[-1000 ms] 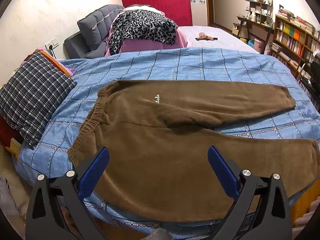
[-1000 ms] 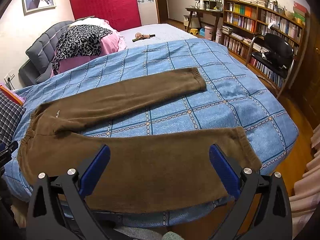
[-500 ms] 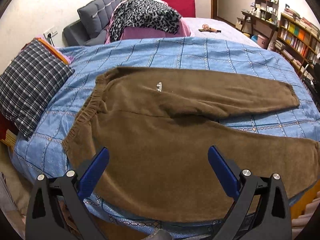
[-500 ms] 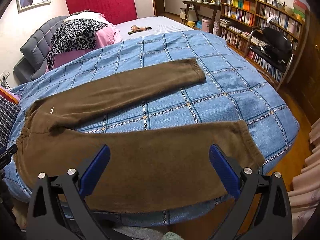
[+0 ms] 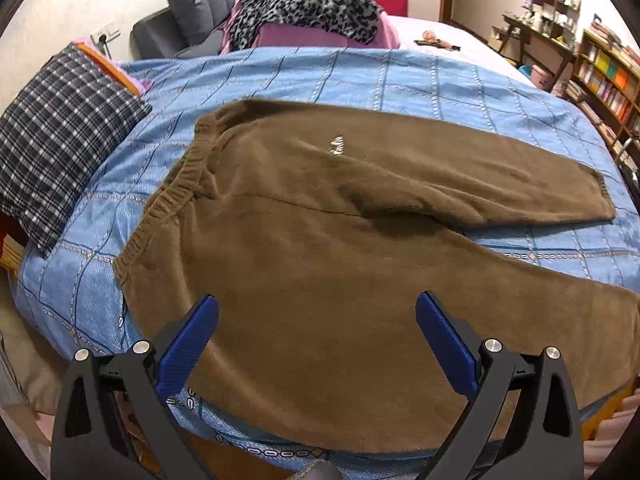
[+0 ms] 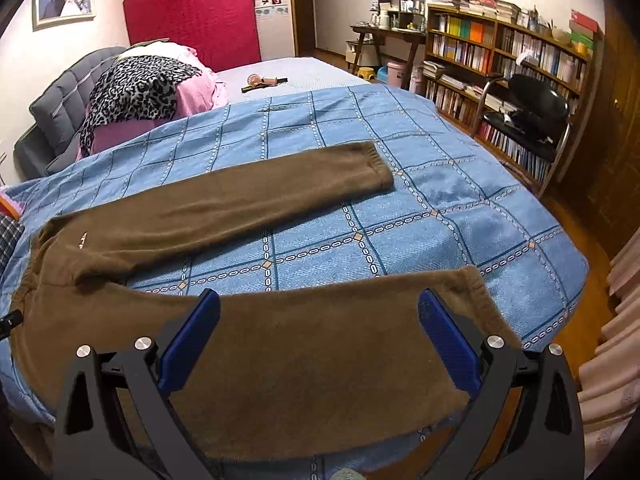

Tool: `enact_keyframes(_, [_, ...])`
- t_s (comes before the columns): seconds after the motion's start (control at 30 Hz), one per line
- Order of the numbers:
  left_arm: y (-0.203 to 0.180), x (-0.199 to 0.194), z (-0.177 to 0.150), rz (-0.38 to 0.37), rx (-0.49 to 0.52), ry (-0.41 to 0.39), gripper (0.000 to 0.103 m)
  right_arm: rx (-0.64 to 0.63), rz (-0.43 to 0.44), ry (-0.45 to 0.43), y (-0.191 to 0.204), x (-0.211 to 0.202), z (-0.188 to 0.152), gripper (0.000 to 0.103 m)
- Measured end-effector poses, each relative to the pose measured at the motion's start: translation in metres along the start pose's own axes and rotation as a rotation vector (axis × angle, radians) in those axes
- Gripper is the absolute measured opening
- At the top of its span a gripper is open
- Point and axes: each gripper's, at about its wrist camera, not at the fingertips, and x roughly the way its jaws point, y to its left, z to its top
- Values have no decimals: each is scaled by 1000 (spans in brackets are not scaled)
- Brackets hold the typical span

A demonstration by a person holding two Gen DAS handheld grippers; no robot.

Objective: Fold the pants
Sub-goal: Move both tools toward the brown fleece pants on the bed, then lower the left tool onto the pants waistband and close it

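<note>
While both my tools hover with nothing in them, the scene reads like this:
Bed: a blue checked bedspread [image 6: 440, 200] covers it, the landmark for the rest.
Pants: brown fleece pants [image 5: 320, 264] lie flat on the bedspread, legs spread in a V, near leg along the bedspread's front edge, elastic waistband toward the plaid pillow [image 5: 60, 136] at the bedspread's left end.
Clothes heap: a leopard-print garment [image 6: 136, 88] sits beyond the bedspread's far side.
Left gripper [image 5: 317, 312]: my blue pads wide apart above the pants' seat, empty.
Right gripper [image 6: 319, 310]: equally wide, empty, over the near leg by its cuff [image 6: 484, 296].
</note>
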Motion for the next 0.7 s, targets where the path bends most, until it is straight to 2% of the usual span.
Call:
enact_keyframes(0.27, [27, 39, 16, 3, -89, 79, 98, -9, 8, 47, 3, 33, 2, 100])
enact_keyframes(0.53, [54, 67, 49, 74, -156, 80, 98, 52, 53, 115, 8, 63, 14, 100])
enact_keyframes(0.7, [61, 75, 63, 94, -169, 72, 98, 28, 54, 122, 22, 74, 22, 100])
